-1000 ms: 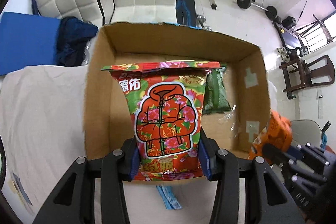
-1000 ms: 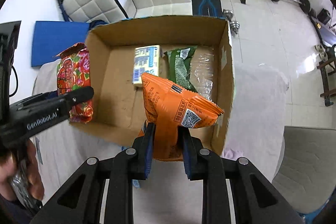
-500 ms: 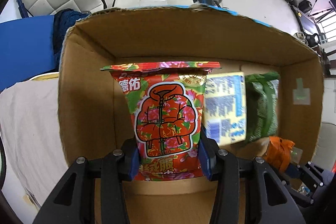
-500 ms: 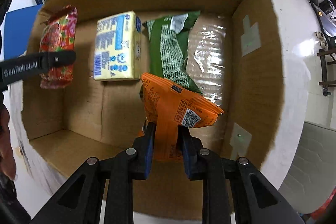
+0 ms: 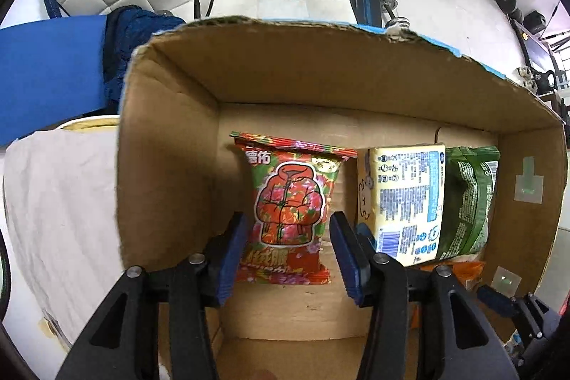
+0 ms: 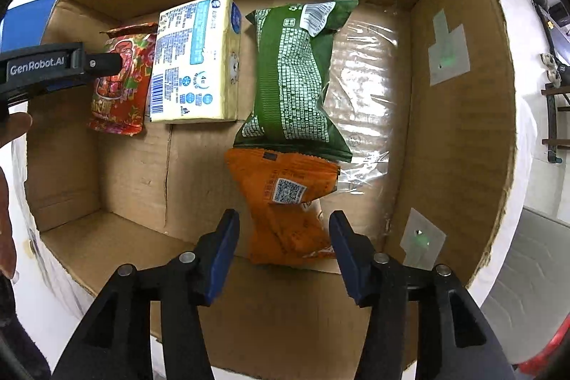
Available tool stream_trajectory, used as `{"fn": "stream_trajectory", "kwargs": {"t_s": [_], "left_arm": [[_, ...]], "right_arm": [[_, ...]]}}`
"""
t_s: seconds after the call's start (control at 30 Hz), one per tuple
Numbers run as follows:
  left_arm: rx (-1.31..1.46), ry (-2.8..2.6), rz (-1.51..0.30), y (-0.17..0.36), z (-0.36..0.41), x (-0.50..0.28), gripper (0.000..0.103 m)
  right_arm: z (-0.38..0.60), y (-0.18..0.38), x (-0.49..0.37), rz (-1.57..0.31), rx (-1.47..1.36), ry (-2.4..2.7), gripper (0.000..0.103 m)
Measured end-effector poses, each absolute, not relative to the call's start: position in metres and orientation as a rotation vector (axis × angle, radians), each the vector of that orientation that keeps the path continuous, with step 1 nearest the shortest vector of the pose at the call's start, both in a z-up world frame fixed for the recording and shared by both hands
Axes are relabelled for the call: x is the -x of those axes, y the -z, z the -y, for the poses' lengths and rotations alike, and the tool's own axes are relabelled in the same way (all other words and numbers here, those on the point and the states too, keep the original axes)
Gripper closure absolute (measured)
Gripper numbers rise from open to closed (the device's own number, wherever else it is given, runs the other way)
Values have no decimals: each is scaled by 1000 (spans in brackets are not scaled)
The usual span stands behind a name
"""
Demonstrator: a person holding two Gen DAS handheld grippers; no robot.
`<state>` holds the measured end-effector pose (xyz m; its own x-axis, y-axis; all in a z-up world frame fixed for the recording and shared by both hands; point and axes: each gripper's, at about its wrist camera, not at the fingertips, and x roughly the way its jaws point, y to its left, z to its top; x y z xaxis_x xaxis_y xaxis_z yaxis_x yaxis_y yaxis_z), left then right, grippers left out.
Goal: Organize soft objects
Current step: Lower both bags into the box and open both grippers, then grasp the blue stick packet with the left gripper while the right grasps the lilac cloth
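- Left tool (image 5: 288,248) sits low inside the cardboard box (image 5: 171,138), its blue pads spread wide on either side of the red floral snack bag (image 5: 290,205) with a gap showing on both flanks, so it is released and grips nothing.
- Right tool (image 6: 283,246) is likewise spread apart, its pads clear of the orange snack bag (image 6: 285,205), which lies on the box floor straight ahead between them.
- Each bag's long axis runs along its tool's fingers, pointing toward the far wall, so a straight pull-back should clear either bag without dragging it.
- Beyond the red bag, just to its right, lies the yellow tissue pack (image 5: 404,202), then the green snack bag (image 5: 468,198); whether the packs touch I cannot tell.
- In the right wrist view the orange bag's far end touches or slips under the green bag's near end, beside a clear plastic sheet (image 6: 367,88).
- Near-left floor of the box looks like the remaining room for more items.
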<state>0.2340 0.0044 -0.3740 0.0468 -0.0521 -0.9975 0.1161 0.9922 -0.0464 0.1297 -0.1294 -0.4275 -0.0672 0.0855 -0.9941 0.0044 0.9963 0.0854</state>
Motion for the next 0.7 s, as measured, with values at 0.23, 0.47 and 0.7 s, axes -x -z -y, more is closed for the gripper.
{"fn": "stream_trajectory", "kwargs": {"t_s": [0.23, 0.47, 0.7], "left_arm": [[31, 135, -1457, 339, -19, -203, 49], [41, 109, -1341, 304, -27, -161, 19], [20, 79, -1238, 275, -30, -113, 8]], "right_arm": [[123, 408, -119, -1587, -48, -48, 33], [123, 376, -98, -1466, -83, -11, 1], [128, 331, -65, -1333, -78, 20, 0]]}}
